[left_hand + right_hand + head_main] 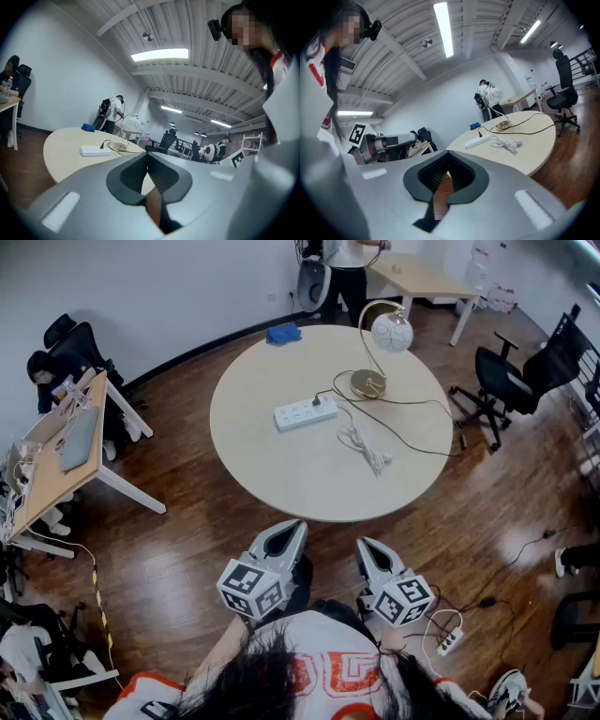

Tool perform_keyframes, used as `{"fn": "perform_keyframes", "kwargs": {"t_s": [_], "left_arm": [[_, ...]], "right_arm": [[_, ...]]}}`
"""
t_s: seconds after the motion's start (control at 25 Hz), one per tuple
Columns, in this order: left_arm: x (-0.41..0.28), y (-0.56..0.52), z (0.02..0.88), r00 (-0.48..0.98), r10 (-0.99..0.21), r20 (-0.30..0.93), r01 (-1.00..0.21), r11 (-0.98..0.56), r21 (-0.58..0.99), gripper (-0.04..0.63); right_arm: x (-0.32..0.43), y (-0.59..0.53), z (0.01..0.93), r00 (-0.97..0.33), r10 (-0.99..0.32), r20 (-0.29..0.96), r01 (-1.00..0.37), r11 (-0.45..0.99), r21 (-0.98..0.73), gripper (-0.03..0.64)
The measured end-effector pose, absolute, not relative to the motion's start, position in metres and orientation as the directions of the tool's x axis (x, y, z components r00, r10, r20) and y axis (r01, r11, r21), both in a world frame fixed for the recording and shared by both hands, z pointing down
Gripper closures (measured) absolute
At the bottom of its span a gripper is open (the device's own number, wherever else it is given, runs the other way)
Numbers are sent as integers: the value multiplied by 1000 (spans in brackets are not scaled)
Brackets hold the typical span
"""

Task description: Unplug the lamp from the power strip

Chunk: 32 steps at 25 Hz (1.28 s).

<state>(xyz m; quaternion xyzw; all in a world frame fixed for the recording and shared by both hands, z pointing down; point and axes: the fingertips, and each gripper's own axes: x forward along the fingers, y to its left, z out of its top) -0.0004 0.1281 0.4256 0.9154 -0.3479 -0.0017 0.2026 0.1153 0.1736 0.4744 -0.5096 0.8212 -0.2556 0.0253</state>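
1. Nearest the camera: the person's dark hair (pixel 281 681). Just beyond it the left gripper (pixel 294 524) and right gripper (pixel 365 543) are held over the wood floor, short of the table's near edge. Both have their jaws closed tip to tip with nothing between them.
2. Lamp (pixel 392 332): gold base, arched stem and white globe shade, upright on the far right part of the round table (pixel 281 474).
3. Black plug (pixel 317 401): seated in the right end of the white power strip (pixel 305 412), which lies just left of the lamp's base. Its black cord loops toward the table's right edge.
4. White bundled cable (pixel 364 448): lies nearer than the strip, apart from it.
5. Blue cloth (pixel 283 333): at the table's far edge.
6. Surroundings: black office chair (pixel 511 381) to the right, wooden desk (pixel 56 460) to the left.
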Motion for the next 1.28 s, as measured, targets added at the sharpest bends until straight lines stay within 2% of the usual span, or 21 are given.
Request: {"fn": "perform_keyframes", "kwargs": {"t_s": [0.68, 0.92, 1.28], "left_arm": [[-40, -48, 415, 776, -619, 123, -609, -686, 398, 595], [-37, -93, 430, 813, -568, 128, -558, -698, 448, 595], [-5, -200, 495, 781, -586, 215, -621, -695, 362, 595]], "right_arm": [[80, -1, 446, -422, -882, 210, -854, 308, -420, 617], [81, -21, 445, -348, -904, 249, -878, 221, -425, 616], [115, -5, 469, -243, -889, 387, -905, 65, -420, 615]]}}
